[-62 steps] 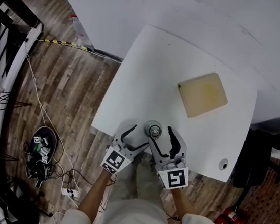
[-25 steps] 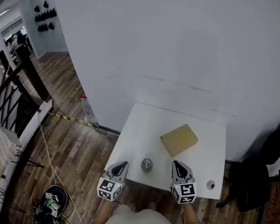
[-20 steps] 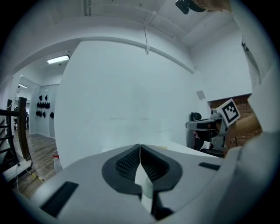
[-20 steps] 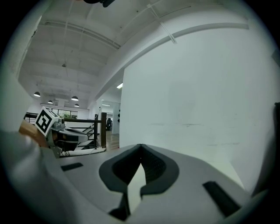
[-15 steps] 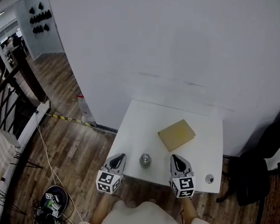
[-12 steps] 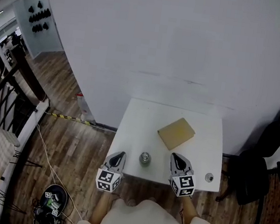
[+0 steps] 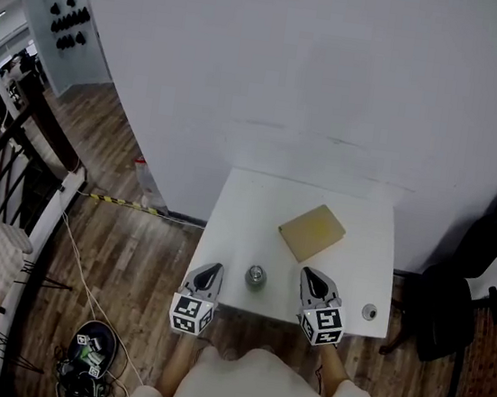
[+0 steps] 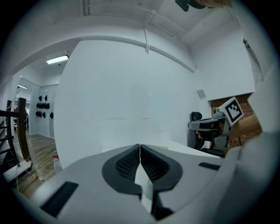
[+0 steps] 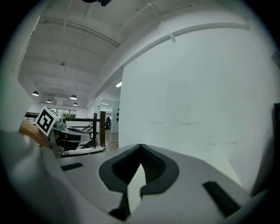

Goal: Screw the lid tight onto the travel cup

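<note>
Travel cup (image 7: pixel 256 277) near the front edge of the table (image 7: pixel 247 211), flat block (image 7: pixel 312 232) behind it to the right, left gripper (image 7: pixel 209 272) left of the cup, right gripper (image 7: pixel 312 278) right of it, both apart from it, chair (image 7: pixel 453 302) beyond the table's right side

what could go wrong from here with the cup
1. The travel cup stands near the table's front edge, so a nudge could tip it onto the floor.
2. Both the left tool and right tool are shut and empty beside it; reaching in without opening would push the cup, not grip it.
</note>
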`<move>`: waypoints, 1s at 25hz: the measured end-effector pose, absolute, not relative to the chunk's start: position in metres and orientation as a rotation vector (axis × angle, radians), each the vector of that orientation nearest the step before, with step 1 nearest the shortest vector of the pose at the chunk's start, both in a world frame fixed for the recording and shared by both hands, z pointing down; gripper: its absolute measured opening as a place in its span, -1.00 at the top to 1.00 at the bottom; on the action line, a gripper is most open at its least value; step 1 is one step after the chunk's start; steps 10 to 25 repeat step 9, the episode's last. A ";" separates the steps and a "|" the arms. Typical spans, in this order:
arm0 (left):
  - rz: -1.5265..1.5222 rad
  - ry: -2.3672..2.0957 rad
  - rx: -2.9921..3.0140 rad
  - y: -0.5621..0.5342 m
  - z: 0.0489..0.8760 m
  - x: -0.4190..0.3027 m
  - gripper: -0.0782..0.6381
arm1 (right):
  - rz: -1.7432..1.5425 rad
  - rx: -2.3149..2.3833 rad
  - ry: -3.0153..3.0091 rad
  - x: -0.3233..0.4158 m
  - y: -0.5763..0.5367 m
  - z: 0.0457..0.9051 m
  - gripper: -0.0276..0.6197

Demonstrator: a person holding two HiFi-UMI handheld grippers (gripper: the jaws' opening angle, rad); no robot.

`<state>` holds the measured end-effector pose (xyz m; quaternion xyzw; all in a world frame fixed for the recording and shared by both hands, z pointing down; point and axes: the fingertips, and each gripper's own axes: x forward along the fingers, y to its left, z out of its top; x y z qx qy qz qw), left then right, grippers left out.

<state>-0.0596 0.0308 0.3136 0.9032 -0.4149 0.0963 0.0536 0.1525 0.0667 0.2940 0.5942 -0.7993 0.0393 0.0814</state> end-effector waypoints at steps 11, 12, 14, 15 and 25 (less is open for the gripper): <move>0.292 -1.261 2.747 0.035 0.315 -0.059 0.76 | 0.116 1.768 -2.390 0.149 0.072 0.295 0.92; 0.292 -1.261 2.747 0.035 0.315 -0.059 0.76 | 0.116 1.768 -2.390 0.149 0.072 0.295 0.92; 0.292 -1.261 2.747 0.035 0.315 -0.059 0.76 | 0.116 1.768 -2.390 0.149 0.072 0.295 0.92; 0.292 -1.261 2.747 0.035 0.315 -0.059 0.76 | 0.116 1.768 -2.390 0.149 0.072 0.295 0.92; 0.292 -1.261 2.747 0.035 0.315 -0.059 0.76 | 0.116 1.768 -2.390 0.149 0.072 0.295 0.92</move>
